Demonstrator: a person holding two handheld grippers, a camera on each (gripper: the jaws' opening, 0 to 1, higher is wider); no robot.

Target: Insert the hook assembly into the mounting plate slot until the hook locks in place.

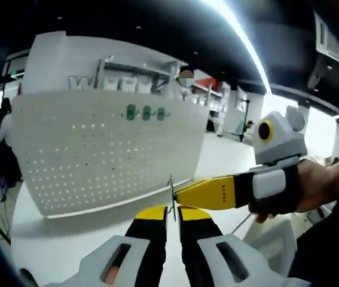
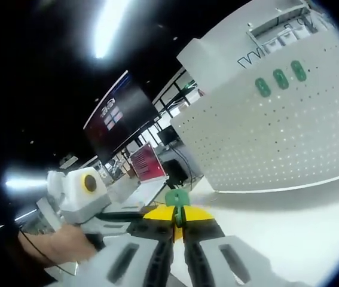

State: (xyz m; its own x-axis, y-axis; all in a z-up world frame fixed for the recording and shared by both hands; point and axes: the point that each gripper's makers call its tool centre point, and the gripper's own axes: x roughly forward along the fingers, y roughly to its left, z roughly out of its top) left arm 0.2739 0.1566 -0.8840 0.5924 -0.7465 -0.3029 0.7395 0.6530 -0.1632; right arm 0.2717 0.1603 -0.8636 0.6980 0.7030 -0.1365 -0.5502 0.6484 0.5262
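Hook assembly (image 1: 172,197) in left gripper view: thin metal piece at lower centre, upright, clamped between left hand-held gripper (image 1: 172,214); right hand-held gripper (image 1: 187,192) pinches it from right. Pegboard mounting plate (image 1: 103,149) stands beyond on counter (image 1: 67,239), upper left.

Right gripper view: right hand-held gripper (image 2: 178,216) shut on hook's green end; plate upper right, well apart.

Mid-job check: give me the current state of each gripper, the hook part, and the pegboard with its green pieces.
left gripper: jaws shut on a thin metal hook piece.
right gripper: jaws shut on a green plate.
pegboard: upright on the white table, apart from both grippers.
three green plates: already mounted in a row near the pegboard's top.
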